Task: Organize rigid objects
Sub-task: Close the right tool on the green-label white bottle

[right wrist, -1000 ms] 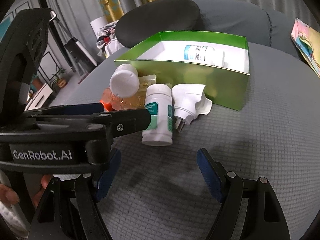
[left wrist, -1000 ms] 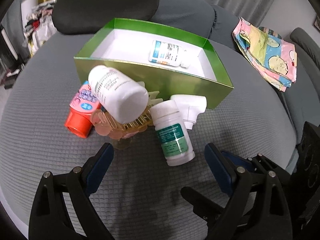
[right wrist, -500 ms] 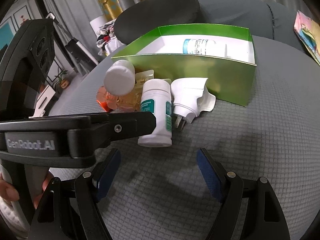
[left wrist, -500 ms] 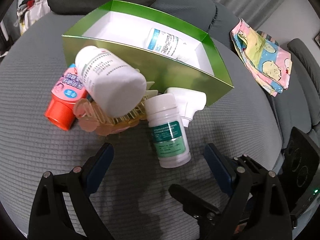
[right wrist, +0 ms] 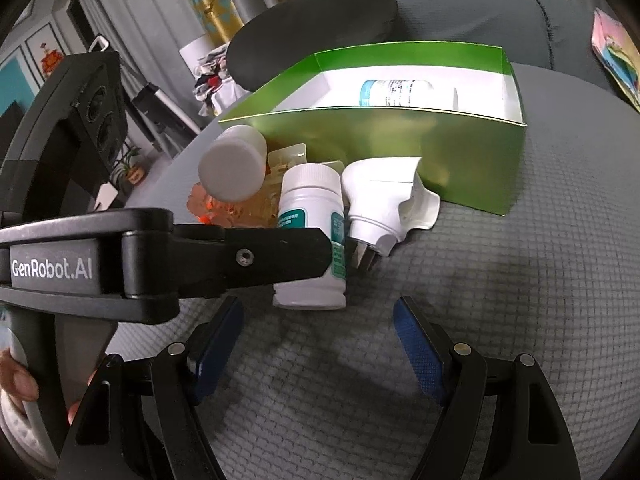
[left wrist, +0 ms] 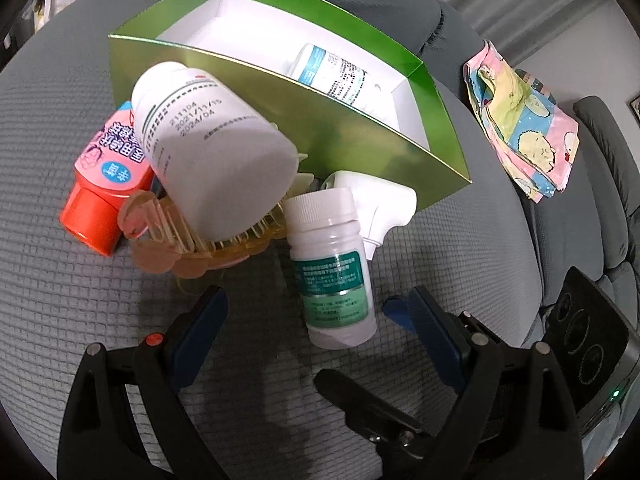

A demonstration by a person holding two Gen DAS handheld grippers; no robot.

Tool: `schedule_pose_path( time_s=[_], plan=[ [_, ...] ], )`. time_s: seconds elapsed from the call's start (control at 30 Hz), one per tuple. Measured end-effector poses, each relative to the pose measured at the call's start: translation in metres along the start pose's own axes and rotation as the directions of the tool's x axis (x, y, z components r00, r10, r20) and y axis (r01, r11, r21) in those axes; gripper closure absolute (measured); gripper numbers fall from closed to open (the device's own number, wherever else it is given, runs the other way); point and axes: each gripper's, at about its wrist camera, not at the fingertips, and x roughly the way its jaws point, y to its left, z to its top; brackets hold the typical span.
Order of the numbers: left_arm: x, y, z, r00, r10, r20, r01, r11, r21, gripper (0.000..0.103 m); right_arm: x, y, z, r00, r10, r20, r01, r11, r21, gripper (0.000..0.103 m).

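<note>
Grey textured cushion, round, bearing all items; grey curtains and a dark headrest behind it.

Green box, open-topped, white inside, at the centre back of the cushion. One white bottle with a blue label lies on its side inside the box.

Large white bottle, tilted, leaning on a clear orange comb-like piece just in front of the box's near wall.

Red-capped pink bottle, lying left of the large bottle, near the box's left corner.

Small white bottle with a green label, lying in front of the box, cap toward it.

White plug-in device, touching the box's near wall, just right of the small bottle.

Patterned cloth, well right of the box.

Left gripper: fingers wide apart, empty, the small bottle's base between the tips, untouched.

Right gripper: fingers apart, empty, near the small bottle's base.
</note>
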Motion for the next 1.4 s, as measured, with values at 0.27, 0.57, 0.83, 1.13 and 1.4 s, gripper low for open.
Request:
schedule_pose_path(
  time_s=[0.27,0.57,0.83,1.13,1.4],
  plan=[
    [0.000,0.003,0.002,0.999,-0.041,-0.018,0.040,0.999,-0.027,0.019,0.008,0.000,0.004,1.000,0.021,0.005,-0.022,1.000,0.020,0.024],
    [0.008,0.001,0.007,0.998,-0.051,-0.044,0.050,0.998,-0.026,0.032,0.012,-0.002,0.008,0.999,0.034,0.006,-0.034,0.999,0.039,0.029],
    [0.009,-0.002,0.009,0.997,-0.056,-0.052,0.056,0.998,-0.017,0.047,0.018,-0.004,0.013,0.999,0.038,0.004,-0.038,0.998,0.046,0.036],
    [0.012,-0.001,0.008,0.996,-0.048,-0.069,0.046,0.999,-0.019,0.062,0.021,-0.003,0.015,0.999,0.032,-0.010,-0.032,0.999,0.029,0.049],
    [0.012,-0.002,0.007,0.997,-0.038,-0.070,0.038,0.999,-0.014,0.061,0.022,-0.003,0.014,0.999,0.051,-0.014,-0.051,0.998,0.021,0.061]
  ],
)
